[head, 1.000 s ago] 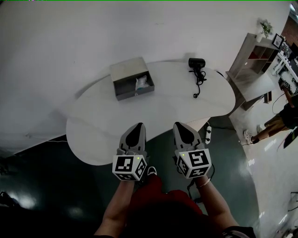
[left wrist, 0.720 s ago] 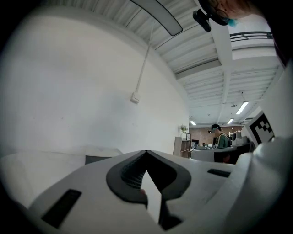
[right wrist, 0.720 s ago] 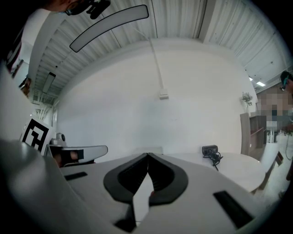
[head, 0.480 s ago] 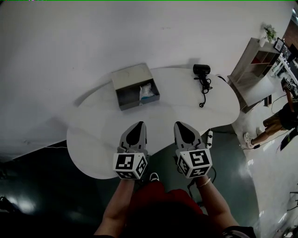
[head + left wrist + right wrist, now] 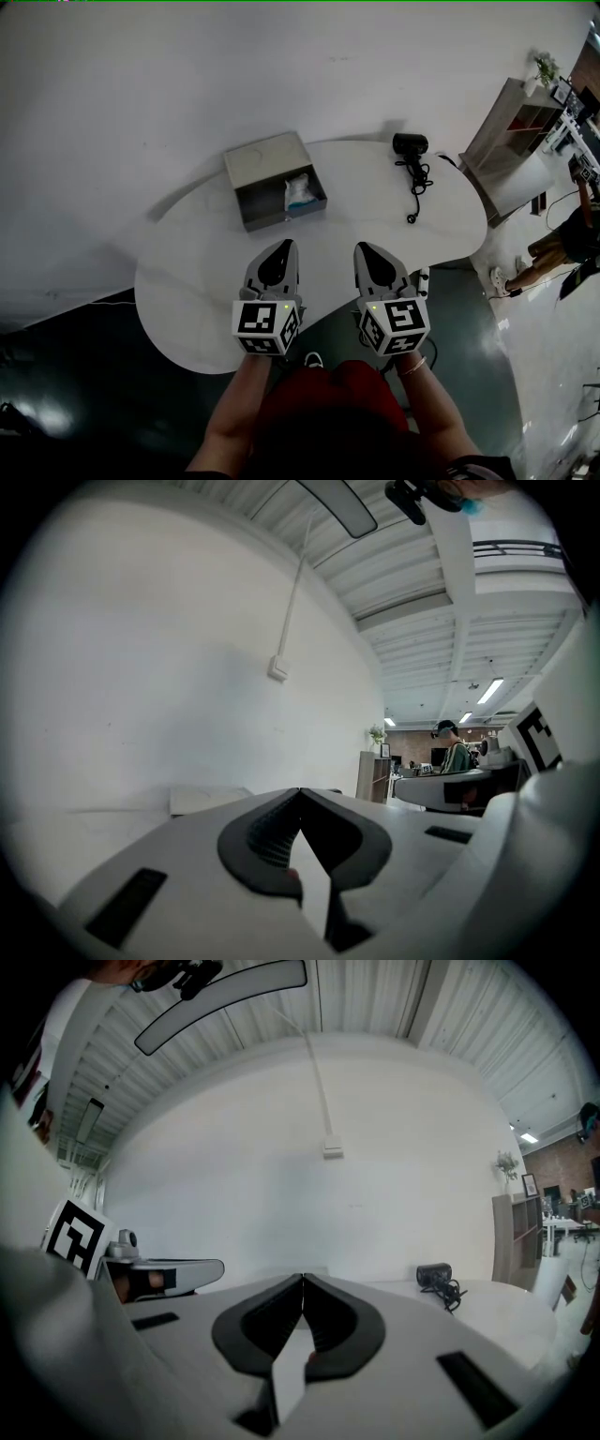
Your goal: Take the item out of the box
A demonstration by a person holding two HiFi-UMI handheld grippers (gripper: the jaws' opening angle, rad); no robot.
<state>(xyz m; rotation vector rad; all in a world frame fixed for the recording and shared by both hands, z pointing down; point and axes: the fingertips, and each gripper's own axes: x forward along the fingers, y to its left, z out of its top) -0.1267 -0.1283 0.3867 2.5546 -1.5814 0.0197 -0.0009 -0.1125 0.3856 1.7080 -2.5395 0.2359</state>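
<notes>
**Both claws shut and empty, item not yet reached**

The left gripper [image 5: 283, 246] and the right gripper [image 5: 365, 248] are held side by side over the near edge of the table [image 5: 202, 272]. Each pair of jaws is pressed fully together, and nothing is held in either.

The box [image 5: 265, 157] is seen at about 12 o'clock from the left gripper, well apart from it. The item [image 5: 298, 191], a pale packet, lies in the open compartment towards the box's 3 o'clock end.

Several faults can be foreseen:

- If the jaws are not parted before the reach, the packet is likely to be pushed deeper instead of gripped.
- The packet looks soft, so a shallow pinch may slip off.
- The box may be dragged or tipped if it is not steadied.
- The webcam [image 5: 410, 143] and its cable [image 5: 415, 178], at about 1 o'clock from the right gripper, could be snagged by a wide swing.
</notes>
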